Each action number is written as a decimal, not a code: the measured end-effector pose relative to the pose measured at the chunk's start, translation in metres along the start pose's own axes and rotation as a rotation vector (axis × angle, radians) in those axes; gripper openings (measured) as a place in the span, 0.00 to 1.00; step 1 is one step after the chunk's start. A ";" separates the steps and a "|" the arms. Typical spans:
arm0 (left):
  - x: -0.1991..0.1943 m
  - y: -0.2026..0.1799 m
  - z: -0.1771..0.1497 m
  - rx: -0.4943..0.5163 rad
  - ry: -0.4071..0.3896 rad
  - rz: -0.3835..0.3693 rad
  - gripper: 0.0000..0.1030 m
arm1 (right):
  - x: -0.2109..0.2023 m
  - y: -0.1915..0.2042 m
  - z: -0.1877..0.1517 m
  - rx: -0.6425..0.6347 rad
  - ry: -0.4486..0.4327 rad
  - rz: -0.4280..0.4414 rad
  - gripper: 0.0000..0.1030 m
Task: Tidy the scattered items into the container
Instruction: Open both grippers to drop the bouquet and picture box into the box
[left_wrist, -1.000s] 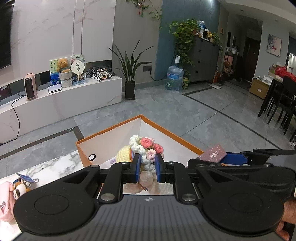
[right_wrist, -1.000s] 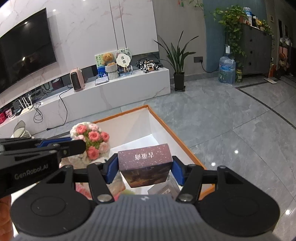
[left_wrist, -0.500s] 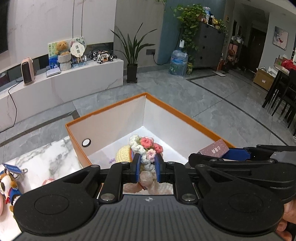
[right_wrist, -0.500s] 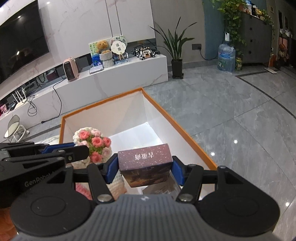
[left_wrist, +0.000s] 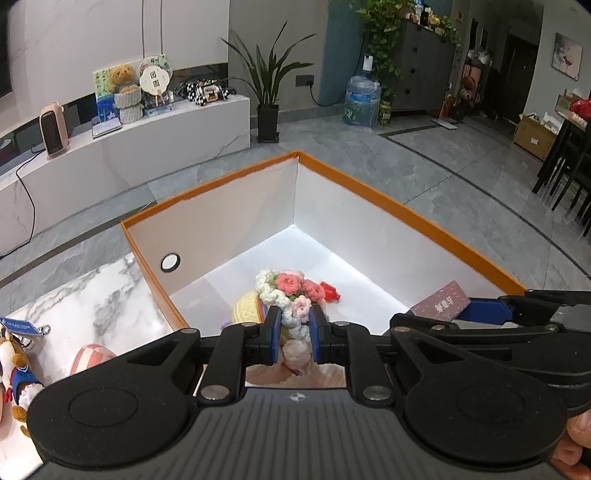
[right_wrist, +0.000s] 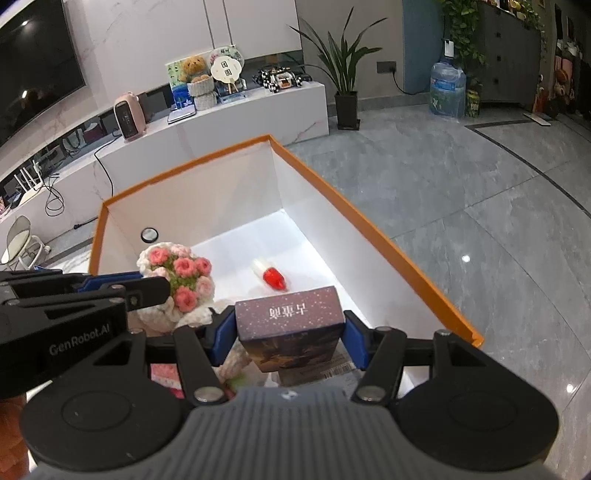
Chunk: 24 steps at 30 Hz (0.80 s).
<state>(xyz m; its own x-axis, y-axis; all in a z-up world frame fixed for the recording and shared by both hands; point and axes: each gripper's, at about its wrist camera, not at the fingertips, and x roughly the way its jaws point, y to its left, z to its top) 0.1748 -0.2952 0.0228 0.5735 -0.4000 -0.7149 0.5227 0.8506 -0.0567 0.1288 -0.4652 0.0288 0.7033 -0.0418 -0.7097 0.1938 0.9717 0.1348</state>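
On the far left, two items are left outside on the marble tabletop (left_wrist: 92, 295): a plush toy with a blue tag (left_wrist: 16, 365) at the frame's edge and a pink striped item (left_wrist: 92, 363) just beside the orange box (left_wrist: 221, 177) — neither is touched.

The left gripper (left_wrist: 294, 332) has its jaws nearly shut on the stem of a crocheted flower bouquet (left_wrist: 291, 291), pads pressing it from both sides. The bouquet hangs over the near part of the box, inside its rim but, by my reading, not set down.

On the box's white floor lies a small red-and-white item (right_wrist: 271, 275), and a pale yellow knitted piece (left_wrist: 245, 308) shows behind the bouquet, so some tidying is already done. A flat printed thing shows under the right gripper too, though what it is I cannot tell.

The right gripper (right_wrist: 290, 332) stands about half open, clamped on a dark purple starry box (right_wrist: 290, 317) with its pads on the two short sides, above the box's near right corner.

I judge the task past its middle — two items need releasing, two more fetching.
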 end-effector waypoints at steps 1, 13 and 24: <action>0.001 0.001 -0.001 -0.006 0.006 0.000 0.19 | 0.000 0.000 0.000 -0.003 -0.001 -0.003 0.61; -0.010 0.005 0.000 -0.027 -0.009 0.014 0.23 | -0.008 -0.004 0.002 0.032 -0.013 -0.004 0.64; -0.041 0.016 0.003 -0.049 -0.052 0.023 0.23 | -0.036 0.014 0.012 0.016 -0.084 -0.010 0.67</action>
<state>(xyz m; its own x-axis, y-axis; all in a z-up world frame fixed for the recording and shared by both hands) 0.1618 -0.2662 0.0531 0.6179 -0.3962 -0.6791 0.4780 0.8751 -0.0756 0.1143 -0.4532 0.0644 0.7558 -0.0713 -0.6509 0.2116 0.9673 0.1397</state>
